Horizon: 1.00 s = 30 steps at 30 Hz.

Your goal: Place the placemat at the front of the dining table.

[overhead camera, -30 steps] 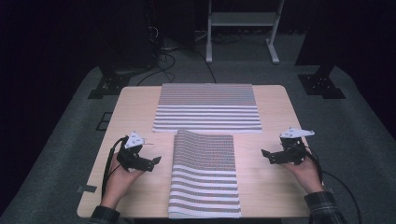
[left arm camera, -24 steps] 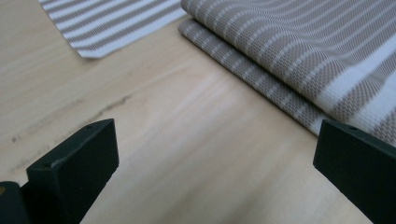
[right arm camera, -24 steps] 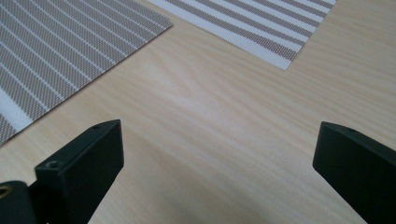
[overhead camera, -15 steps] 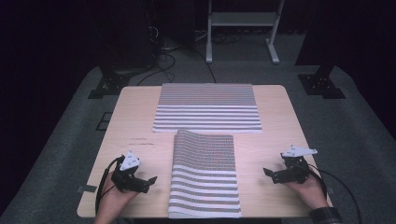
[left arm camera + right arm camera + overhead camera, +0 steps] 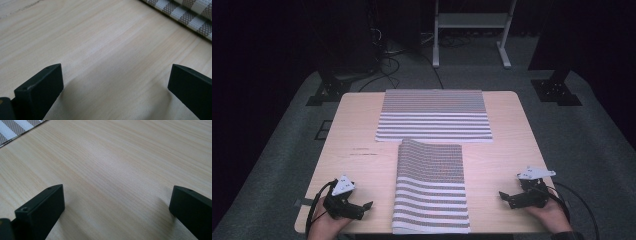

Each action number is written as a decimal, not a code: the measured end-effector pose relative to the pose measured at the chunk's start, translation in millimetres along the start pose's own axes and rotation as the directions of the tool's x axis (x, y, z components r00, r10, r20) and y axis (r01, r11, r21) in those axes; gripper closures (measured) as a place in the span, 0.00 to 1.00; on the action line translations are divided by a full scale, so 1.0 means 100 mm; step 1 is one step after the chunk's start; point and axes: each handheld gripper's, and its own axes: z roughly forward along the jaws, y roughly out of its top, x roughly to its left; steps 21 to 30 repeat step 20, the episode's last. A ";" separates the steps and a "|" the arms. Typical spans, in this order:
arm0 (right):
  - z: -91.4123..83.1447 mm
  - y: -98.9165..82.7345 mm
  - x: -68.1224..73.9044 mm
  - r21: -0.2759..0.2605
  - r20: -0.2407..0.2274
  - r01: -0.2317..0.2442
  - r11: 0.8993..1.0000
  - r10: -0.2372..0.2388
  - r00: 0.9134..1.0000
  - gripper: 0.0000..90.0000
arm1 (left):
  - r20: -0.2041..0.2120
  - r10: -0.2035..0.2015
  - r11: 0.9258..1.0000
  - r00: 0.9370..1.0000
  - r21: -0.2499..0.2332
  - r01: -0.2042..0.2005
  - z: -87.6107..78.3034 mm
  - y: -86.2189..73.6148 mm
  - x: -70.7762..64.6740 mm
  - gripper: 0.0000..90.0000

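Pale wooden desk carries a folded striped cloth at its near middle. Left tool and right tool rest beside it, both gaping, gripping nothing.

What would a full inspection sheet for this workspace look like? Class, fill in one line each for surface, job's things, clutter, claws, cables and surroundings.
Surface: pale wooden table, faint marks near its left side.
Job's things: near striped cloth lies folded, reaching the table's front edge; far striped cloth lies flat behind it, the two about meeting.
Clutter: nothing seen.
Claws: left claw and right claw both open, low over bare wood either side of the near striped cloth, holding nothing.
Cables: one trails from each claw; more cables lie on the floor behind the table.
Surroundings: grey carpet, white frame legs, black stand feet, dark background.
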 end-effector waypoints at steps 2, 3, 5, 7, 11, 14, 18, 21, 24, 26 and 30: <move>0.00 0.00 -0.01 0.000 -0.002 0.003 1.000 -0.003 1.000 0.00 | 0.001 0.000 1.000 1.000 -0.002 0.000 0.00 -0.01 0.01 0.00; -0.01 -0.01 -0.01 0.000 -0.002 0.000 1.000 0.000 1.000 0.00 | -0.003 -0.004 1.000 1.000 -0.003 0.004 -0.01 -0.02 0.01 0.00; -0.01 -0.01 -0.01 0.001 -0.002 0.002 1.000 -0.002 1.000 0.00 | -0.003 -0.004 1.000 1.000 -0.002 0.004 -0.01 -0.02 0.01 0.00; -0.01 -0.01 -0.01 0.000 -0.001 0.000 1.000 0.000 1.000 0.00 | 0.001 0.002 1.000 1.000 -0.001 -0.002 -0.01 -0.02 0.02 0.00; -0.01 -0.01 -0.01 0.000 0.001 -0.002 1.000 0.002 1.000 0.00 | 0.005 0.006 1.000 1.000 -0.001 -0.006 0.00 -0.01 0.02 0.00; -0.01 -0.01 -0.01 0.000 0.001 -0.002 1.000 0.002 1.000 0.00 | 0.006 0.006 1.000 1.000 -0.001 -0.006 0.00 -0.01 0.02 0.00; -0.01 -0.01 -0.01 0.000 0.003 -0.005 1.000 0.005 1.000 0.00 | 0.003 0.002 1.000 1.000 -0.002 -0.002 -0.01 -0.02 0.02 0.00; -0.01 -0.01 -0.01 0.000 0.003 -0.004 1.000 0.004 1.000 0.00 | 0.003 0.002 1.000 1.000 -0.002 -0.002 -0.01 -0.02 0.02 0.00; -0.01 -0.01 -0.01 0.000 0.003 -0.004 1.000 0.004 1.000 0.00 | 0.003 0.002 1.000 1.000 -0.002 -0.002 -0.01 -0.02 0.02 0.00; -0.01 -0.01 -0.01 0.000 0.003 -0.004 1.000 0.004 1.000 0.00 | 0.003 0.002 1.000 1.000 -0.002 -0.002 -0.01 -0.02 0.02 0.00; -0.01 -0.01 -0.01 0.000 0.003 -0.004 1.000 0.004 1.000 0.00 | 0.003 0.002 1.000 1.000 -0.002 -0.002 -0.01 -0.02 0.02 0.00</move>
